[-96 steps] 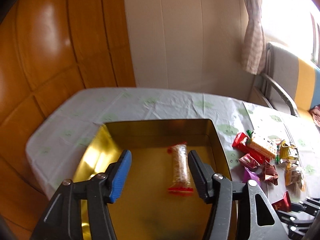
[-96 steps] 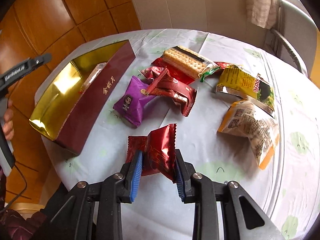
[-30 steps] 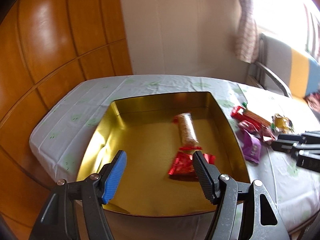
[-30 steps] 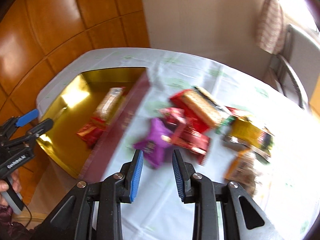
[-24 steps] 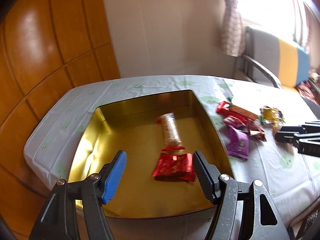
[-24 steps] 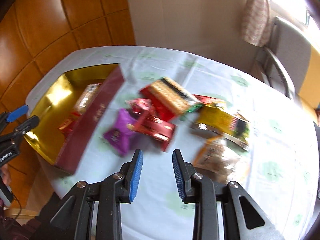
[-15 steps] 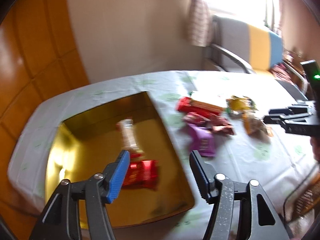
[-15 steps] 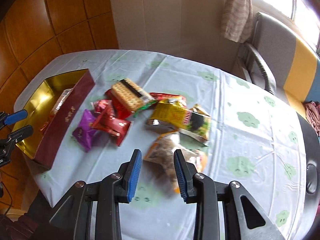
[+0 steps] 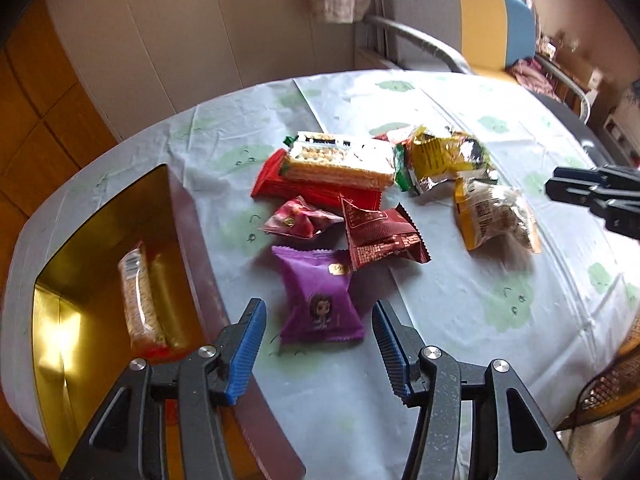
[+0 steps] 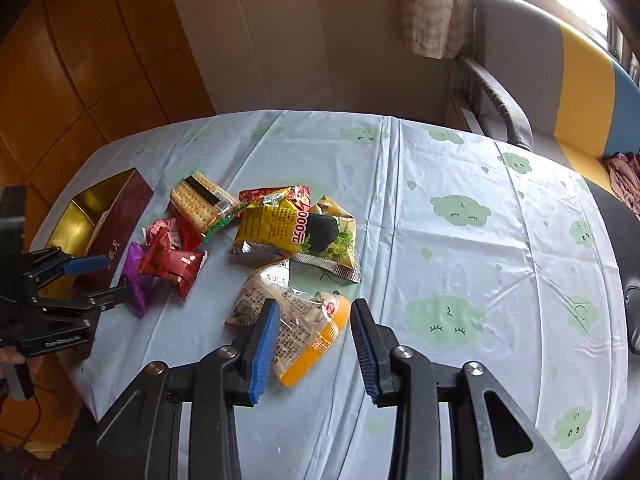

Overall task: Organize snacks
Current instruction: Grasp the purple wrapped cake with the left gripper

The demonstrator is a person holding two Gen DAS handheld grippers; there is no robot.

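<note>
Left wrist view: left gripper (image 9: 318,338), fingers apart, hovers over the purple snack packet (image 9: 320,300) lying beside the gold box (image 9: 180,216). Looks light, crinkly, slippery, so I'd pinch its puffy middle.

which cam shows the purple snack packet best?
Left wrist. The purple snack packet lies flat, whole and front-on between the open left tool's fingers, its cartoon print readable. In the right wrist view it is small, at the left edge, partly hidden by a dark red packet and the left tool.
</note>
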